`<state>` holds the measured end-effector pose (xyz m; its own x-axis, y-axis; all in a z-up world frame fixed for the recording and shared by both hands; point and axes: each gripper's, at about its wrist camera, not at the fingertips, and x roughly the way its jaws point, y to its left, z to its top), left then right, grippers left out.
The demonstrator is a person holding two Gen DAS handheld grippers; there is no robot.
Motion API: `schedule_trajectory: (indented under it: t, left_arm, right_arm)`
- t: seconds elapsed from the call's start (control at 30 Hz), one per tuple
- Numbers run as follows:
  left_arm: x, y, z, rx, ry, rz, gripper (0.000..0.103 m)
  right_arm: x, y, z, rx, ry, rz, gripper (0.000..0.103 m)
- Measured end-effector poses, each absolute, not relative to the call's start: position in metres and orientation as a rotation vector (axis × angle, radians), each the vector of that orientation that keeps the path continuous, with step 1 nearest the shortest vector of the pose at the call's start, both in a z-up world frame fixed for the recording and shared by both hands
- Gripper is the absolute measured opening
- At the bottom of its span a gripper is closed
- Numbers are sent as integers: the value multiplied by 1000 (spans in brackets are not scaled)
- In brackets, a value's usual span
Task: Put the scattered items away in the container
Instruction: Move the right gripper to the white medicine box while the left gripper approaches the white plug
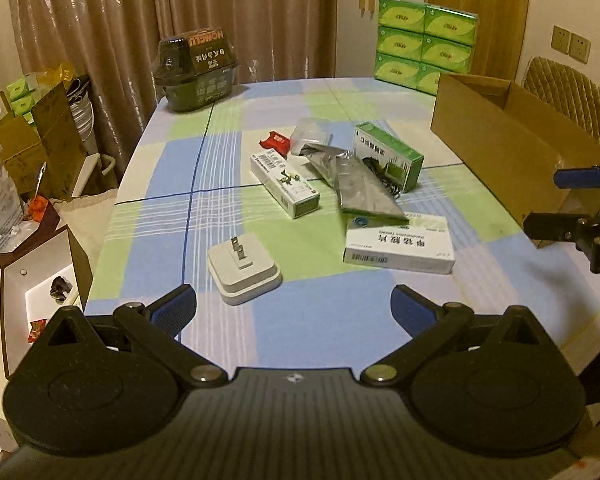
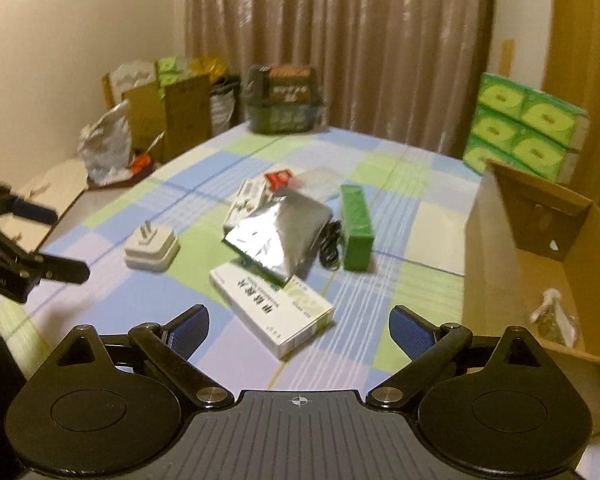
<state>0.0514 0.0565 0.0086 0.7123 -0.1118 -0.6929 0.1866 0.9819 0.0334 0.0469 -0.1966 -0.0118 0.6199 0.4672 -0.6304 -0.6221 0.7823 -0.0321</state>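
I am holding my left claw (image 1: 294,304) and right claw (image 2: 299,326) wide over the checked surface (image 1: 220,328), gripping nothing. The white charger (image 1: 244,274), medicine boxes (image 1: 400,246) and foil pouch (image 2: 278,236) are lying scattered; the cardboard box (image 2: 512,264) is standing at the right, seemingly holding something already.

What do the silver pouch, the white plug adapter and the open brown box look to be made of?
Silver pouch: apparently metallised foil, glossy, creased, with bright reflections. White plug adapter: likely moulded plastic, smooth matt shell, with grey metal-looking prongs. Open brown box: corrugated cardboard by its look, dull brown with folded flaps.
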Motion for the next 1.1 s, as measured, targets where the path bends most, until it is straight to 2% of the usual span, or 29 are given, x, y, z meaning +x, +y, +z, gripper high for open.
schedule_trajectory:
  t: [1.1]
  left_arm:
    - [146,82,-62,409,844,-414,102]
  right_arm:
    - [165,-118,-93,-672,874,951,97]
